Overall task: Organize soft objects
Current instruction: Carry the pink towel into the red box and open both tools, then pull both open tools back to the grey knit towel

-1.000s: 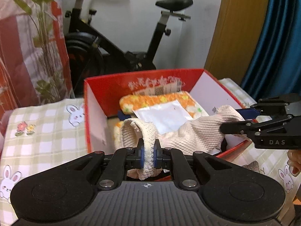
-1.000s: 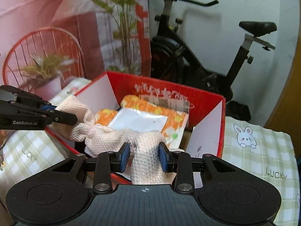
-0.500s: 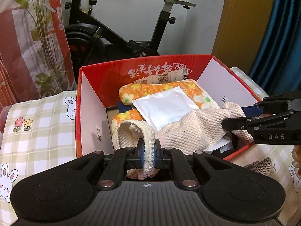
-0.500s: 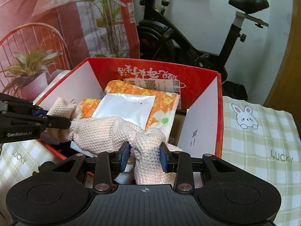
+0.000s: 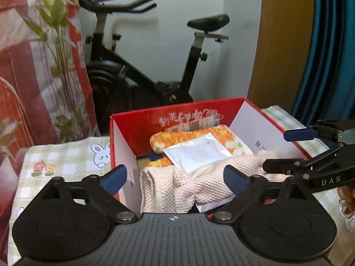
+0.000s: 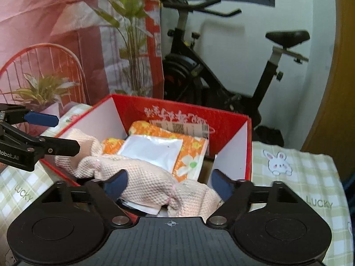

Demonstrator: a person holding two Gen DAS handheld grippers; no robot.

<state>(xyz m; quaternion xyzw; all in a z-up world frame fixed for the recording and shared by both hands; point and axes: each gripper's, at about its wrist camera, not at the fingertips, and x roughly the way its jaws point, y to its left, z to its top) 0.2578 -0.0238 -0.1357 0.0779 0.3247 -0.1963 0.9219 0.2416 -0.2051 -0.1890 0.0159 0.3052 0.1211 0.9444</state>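
A cream knitted cloth point(image 5: 206, 177) point(image 6: 144, 177) lies slumped across the near side of the red cardboard box point(image 5: 144, 124) point(image 6: 221, 122). It rests on orange floral packs point(image 5: 190, 135) point(image 6: 190, 150) and a white pouch point(image 5: 197, 153) point(image 6: 153, 148). My left gripper point(image 5: 175, 177) point(image 6: 66, 133) hangs over the cloth's left end, its jaws opening wide, pads clear of the fabric. My right gripper point(image 6: 168, 182) point(image 5: 276, 151) is over the right end, jaws likewise opening, the cloth lying loose between them.
The box stands on a green checked cloth with rabbit prints point(image 5: 66, 159) point(image 6: 299, 177). Behind it are an exercise bike point(image 5: 144, 84) point(image 6: 221, 77), a potted plant point(image 6: 42, 90), a red patterned hanging point(image 5: 33, 77) and a blue curtain point(image 5: 328, 55).
Both grippers were shut on the cloth's two ends and have let go, their jaws now spread wide. The cloth has dropped into the box. Both views have tipped upward.
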